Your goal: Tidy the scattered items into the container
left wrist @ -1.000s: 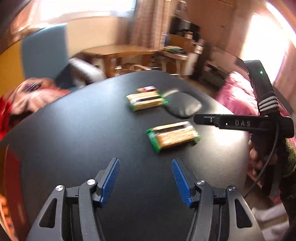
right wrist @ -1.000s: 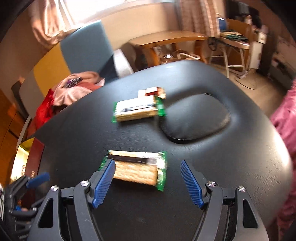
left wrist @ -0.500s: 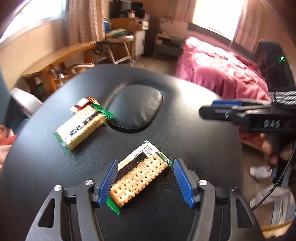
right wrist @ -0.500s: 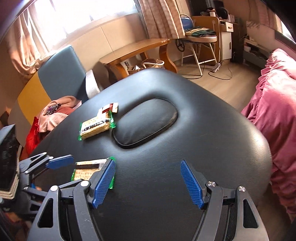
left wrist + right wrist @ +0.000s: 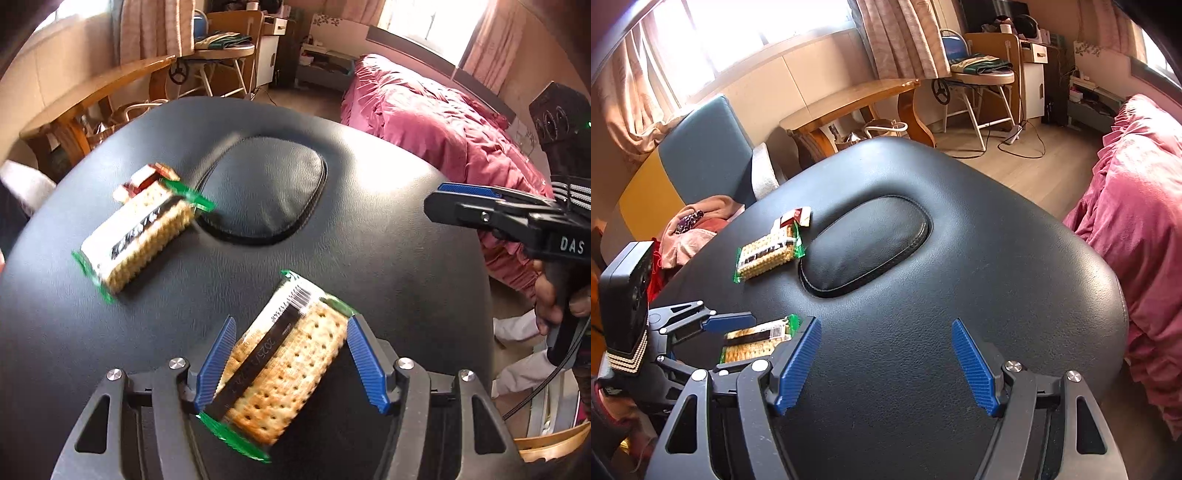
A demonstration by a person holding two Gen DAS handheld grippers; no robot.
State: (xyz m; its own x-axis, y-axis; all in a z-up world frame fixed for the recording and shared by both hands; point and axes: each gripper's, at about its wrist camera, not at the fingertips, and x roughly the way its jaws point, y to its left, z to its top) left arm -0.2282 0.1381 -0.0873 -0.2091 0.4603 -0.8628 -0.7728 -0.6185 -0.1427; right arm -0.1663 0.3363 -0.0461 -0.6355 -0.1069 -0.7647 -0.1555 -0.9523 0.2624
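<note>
**Observer:** As far as the cameras go, has anything been tidied yet?

**Operator:** Nothing, by my reading. Both cracker packets lie on the black padded table [image 5: 979,280], and no container shows in either view, so every piece is left to do.

**Observer:** Where's the near one?

**Operator:** The near cracker packet [image 5: 284,365] sits slantwise between the jaws of my left gripper [image 5: 291,360], which stand spread; the pads flank it, and I judge they aren't pinching. The far cracker packet [image 5: 142,236] lies well apart, beside the oval inset pad [image 5: 264,188], with a small red wrapper [image 5: 146,179] touching its far end. My right gripper [image 5: 886,363] is spread and empty over bare surface.
</note>
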